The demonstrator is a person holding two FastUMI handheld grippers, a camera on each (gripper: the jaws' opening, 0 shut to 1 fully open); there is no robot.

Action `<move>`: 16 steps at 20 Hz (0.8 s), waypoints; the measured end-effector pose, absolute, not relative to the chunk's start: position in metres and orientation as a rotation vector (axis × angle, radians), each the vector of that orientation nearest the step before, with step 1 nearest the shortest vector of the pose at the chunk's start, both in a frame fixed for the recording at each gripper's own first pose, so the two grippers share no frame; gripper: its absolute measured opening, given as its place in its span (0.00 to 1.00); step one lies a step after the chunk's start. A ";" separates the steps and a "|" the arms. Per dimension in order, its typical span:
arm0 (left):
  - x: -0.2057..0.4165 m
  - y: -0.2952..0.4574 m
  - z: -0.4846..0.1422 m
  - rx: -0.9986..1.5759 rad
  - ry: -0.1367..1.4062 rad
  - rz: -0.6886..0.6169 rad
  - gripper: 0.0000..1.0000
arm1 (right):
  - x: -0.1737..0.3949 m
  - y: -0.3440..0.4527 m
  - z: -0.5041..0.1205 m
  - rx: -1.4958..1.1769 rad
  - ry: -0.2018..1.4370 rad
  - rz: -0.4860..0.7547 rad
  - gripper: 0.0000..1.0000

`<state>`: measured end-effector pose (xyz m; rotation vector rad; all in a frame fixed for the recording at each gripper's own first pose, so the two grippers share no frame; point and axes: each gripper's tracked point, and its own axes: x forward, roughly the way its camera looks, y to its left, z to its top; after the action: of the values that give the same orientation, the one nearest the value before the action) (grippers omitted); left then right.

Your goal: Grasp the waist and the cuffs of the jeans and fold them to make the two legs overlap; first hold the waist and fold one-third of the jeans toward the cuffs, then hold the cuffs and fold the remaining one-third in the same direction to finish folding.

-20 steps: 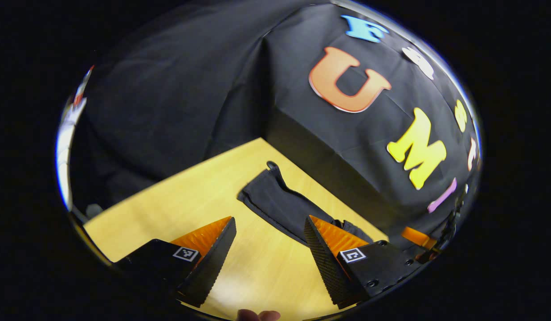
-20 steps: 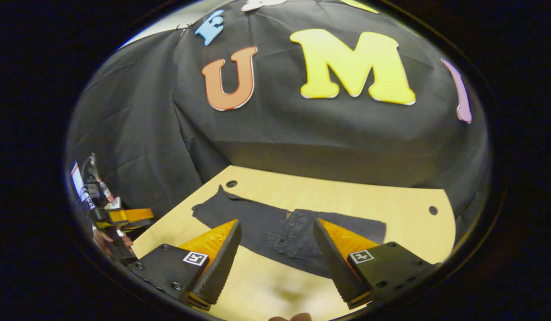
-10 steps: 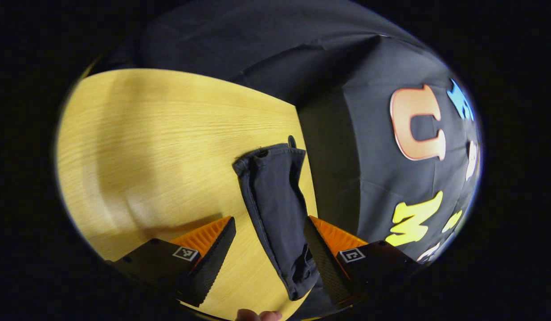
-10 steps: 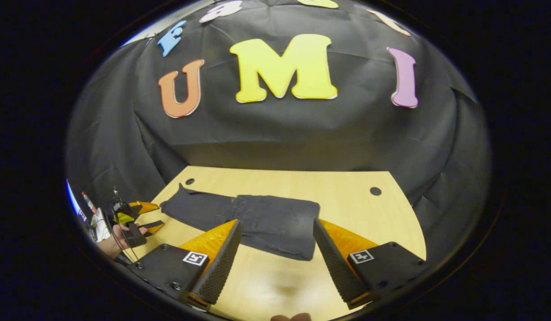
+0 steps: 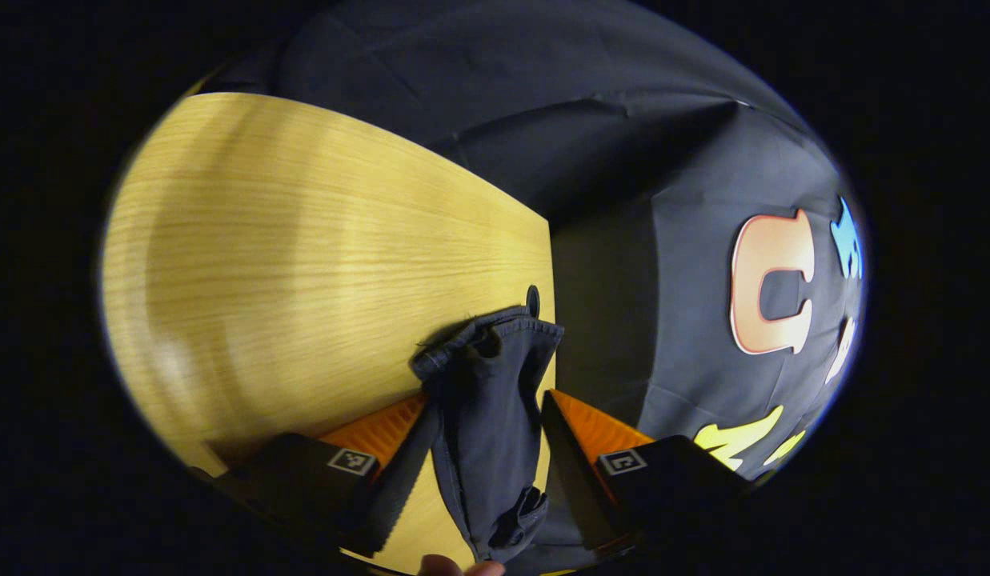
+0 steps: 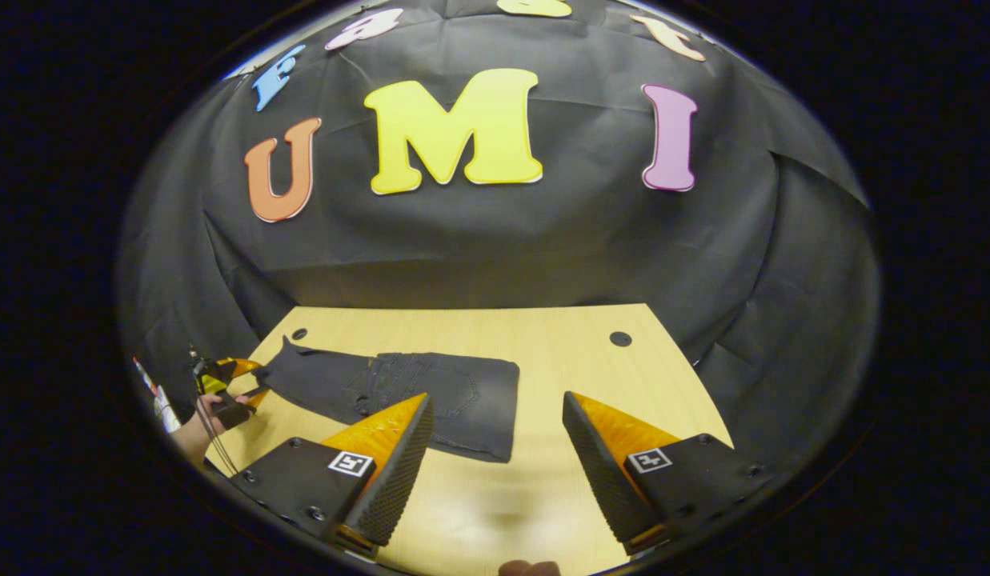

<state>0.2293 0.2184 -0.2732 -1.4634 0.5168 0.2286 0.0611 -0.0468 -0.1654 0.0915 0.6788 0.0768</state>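
Observation:
The dark jeans (image 6: 430, 392) lie flat on the wooden table (image 6: 591, 368), the right end folded back with a straight edge. In the right gripper view my right gripper (image 6: 496, 398) hangs open above the table just right of that folded edge, holding nothing. Far left there, a hand holds my left gripper (image 6: 238, 382) at the cuff end. In the left gripper view the cuffs (image 5: 495, 376) lie bunched between the spread fingers of my left gripper (image 5: 485, 400). Both fingers flank the cloth without visibly pinching it.
Black cloth walls close in behind the table and on its sides. The table top has small round holes near its back corners (image 6: 620, 338) (image 6: 299, 334). One hole (image 5: 532, 298) sits just beyond the cuffs. Bare wood (image 5: 302, 264) stretches left of the cuffs.
My left gripper has moved forward over the cuffs, which now lie between its slightly narrowed fingers. My right gripper has swung right, so the jeans sit further left in its view.

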 end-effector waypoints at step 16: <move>0.277 0.208 -0.257 -1.282 0.479 0.142 0.11 | 0.022 -0.073 -0.166 0.147 0.684 0.049 0.99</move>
<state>0.2768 0.2085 -0.2570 -1.2820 0.4790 0.1423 0.0218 -0.0735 -0.1661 0.1468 0.6839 0.0486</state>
